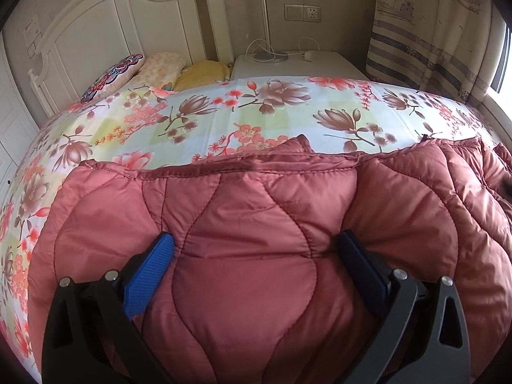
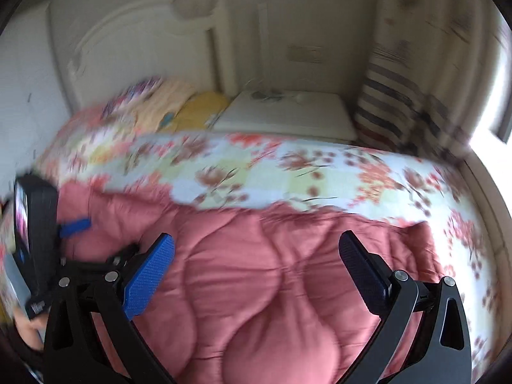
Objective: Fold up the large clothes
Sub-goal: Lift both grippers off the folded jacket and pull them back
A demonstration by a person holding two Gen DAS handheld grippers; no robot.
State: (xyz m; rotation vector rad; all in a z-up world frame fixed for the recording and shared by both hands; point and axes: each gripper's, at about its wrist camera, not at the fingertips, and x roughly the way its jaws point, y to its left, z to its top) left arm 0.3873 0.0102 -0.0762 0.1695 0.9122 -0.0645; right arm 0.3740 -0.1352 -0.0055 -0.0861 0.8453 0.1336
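Floral bedsheet (image 1: pixel 272 112), centre frame: quilted pink padded coat (image 1: pixel 249 224); both grippers (image 1: pixel 256 256) (image 2: pixel 256 256) spread wide, should pinch hem evenly.

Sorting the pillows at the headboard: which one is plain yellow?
The yellow pillow nearest the white nightstand; the other two pillows are patterned.

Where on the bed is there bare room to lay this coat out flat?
Free: the floral sheet between the quilted coat's far edge and the pillows. Crowded: the near side, under the coat and both grippers.
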